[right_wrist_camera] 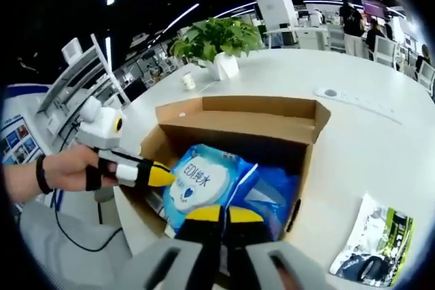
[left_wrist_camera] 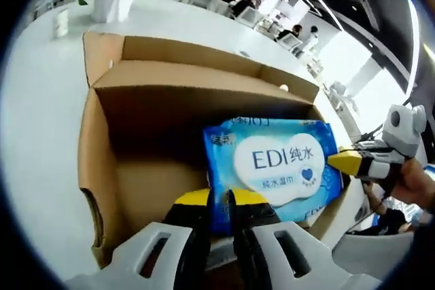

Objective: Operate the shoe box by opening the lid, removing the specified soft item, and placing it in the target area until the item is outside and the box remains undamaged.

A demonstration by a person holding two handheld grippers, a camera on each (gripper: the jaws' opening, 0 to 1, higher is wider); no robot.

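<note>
Pinching glossy blue wipes pack (left_wrist_camera: 275, 168) (soft, crinkled), left tongs (left_wrist_camera: 217, 203), corrugated cardboard box (left_wrist_camera: 102, 147)

My left gripper view looks closely down into the open box (left_wrist_camera: 170, 93) from one side; my right gripper view faces it oppositely; both share the wipes pack (left_wrist_camera: 272, 168)

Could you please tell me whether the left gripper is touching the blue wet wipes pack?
Touching. In the left gripper view, the left gripper has its yellow-tipped jaws closed on the near edge of the wet wipes pack, which sits in the cardboard box.
</note>
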